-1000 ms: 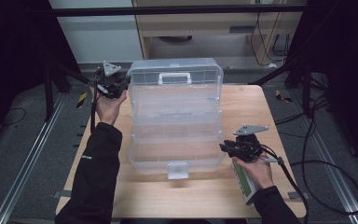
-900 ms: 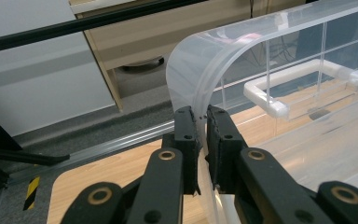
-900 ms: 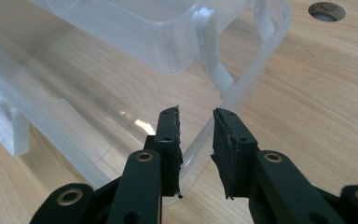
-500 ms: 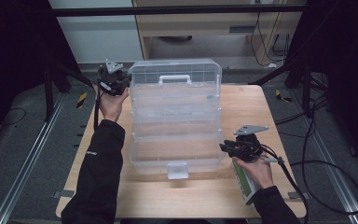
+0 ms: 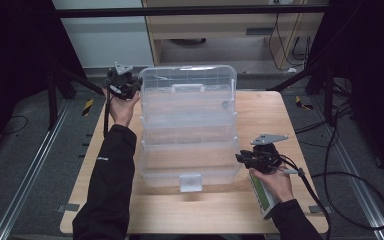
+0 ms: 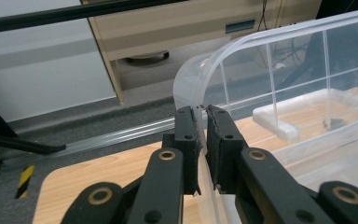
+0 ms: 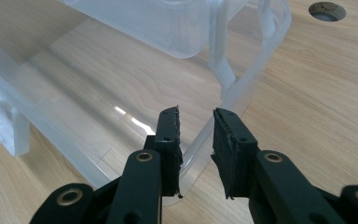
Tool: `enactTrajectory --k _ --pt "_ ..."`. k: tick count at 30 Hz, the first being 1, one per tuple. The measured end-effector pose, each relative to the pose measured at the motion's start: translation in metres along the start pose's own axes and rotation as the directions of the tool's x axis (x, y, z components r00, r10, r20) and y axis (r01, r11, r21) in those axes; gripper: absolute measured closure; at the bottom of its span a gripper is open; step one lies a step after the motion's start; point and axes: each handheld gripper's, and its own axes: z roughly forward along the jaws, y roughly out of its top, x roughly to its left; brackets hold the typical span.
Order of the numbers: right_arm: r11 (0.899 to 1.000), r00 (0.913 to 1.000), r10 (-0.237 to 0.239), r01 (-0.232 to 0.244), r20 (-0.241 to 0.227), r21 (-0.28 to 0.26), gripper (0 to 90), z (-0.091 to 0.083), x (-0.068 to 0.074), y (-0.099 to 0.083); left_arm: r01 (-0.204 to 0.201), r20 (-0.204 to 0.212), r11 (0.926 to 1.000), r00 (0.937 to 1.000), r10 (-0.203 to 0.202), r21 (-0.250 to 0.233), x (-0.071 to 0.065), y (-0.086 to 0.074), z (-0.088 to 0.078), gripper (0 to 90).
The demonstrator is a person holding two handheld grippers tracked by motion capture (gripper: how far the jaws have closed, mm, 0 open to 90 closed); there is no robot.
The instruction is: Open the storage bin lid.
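Observation:
A clear plastic tiered box stands spread open in the middle of the table, its trays stepped back and its lid upright at the far end. My left gripper is shut on the lid's left edge; in the left gripper view the curved clear rim runs between the pads of that gripper. At the box's near right corner, my right gripper is shut on the bottom tray's rim. The right gripper view shows the tray wall passing between the jaws of the right gripper.
The box has a white handle on its lid and a latch tab at the front. The wooden table has a round hole in it. A cabinet stands behind, and cables lie on the floor at the right.
My left gripper has shifted slightly to the right and farther away with the lid's edge in it. The right gripper has stayed in place.

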Motion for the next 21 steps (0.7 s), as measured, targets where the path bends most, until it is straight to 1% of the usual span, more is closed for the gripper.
enactTrajectory --k 4,6,9,13,16,17,18,19,20,21 --pt "1.0 1.0 -0.002 0.002 0.003 0.0 71.9 0.0 0.0 0.0 -0.014 -0.009 0.9996 0.9999 0.014 0.025 -0.001 0.003 0.005 82.8" --pt "1.0 1.0 -0.001 0.001 0.002 0.0 71.9 0.0 0.0 0.0 -0.015 -0.007 0.9995 0.9999 0.015 0.028 -0.001 0.004 0.006 82.7" --pt "1.0 1.0 -0.003 0.003 0.005 0.0 72.0 0.0 0.0 0.0 0.0 0.003 0.9996 1.0 0.0 0.029 0.002 0.003 0.008 82.7" --pt "1.0 1.0 -0.003 0.003 0.007 0.0 72.0 0.0 0.001 0.0 -0.005 -0.005 0.9995 1.0 0.005 0.03 0.001 0.003 0.009 82.5" --pt "1.0 1.0 -0.003 0.003 0.007 -0.001 72.0 0.0 0.001 0.0 0.007 -0.003 0.9995 1.0 -0.007 0.029 0.002 0.002 0.009 82.4" --pt "1.0 1.0 -0.003 0.003 0.007 -0.001 72.0 0.0 0.001 0.0 0.003 -0.019 0.9998 0.9998 -0.002 0.019 0.001 0.001 0.009 82.2" --pt "1.0 1.0 -0.004 0.004 0.007 -0.001 71.9 0.0 0.001 0.0 -0.013 -0.048 0.9998 0.9988 0.014 0.016 0.0 0.001 0.01 82.4" --pt "1.0 1.0 -0.005 0.005 0.007 -0.002 72.0 0.0 0.001 0.0 -0.016 -0.051 0.9997 0.9986 0.017 0.019 -0.001 0.0 0.011 83.9" --pt "1.0 1.0 -0.004 0.004 0.008 -0.003 72.1 0.0 0.001 0.0 -0.021 -0.063 0.9995 0.9978 0.022 0.026 -0.002 -0.001 0.013 84.0" --pt "1.0 1.0 -0.005 0.005 0.008 -0.003 72.2 0.0 0.001 0.0 -0.009 -0.071 0.9995 0.9974 0.011 0.03 -0.002 -0.003 0.015 84.2"
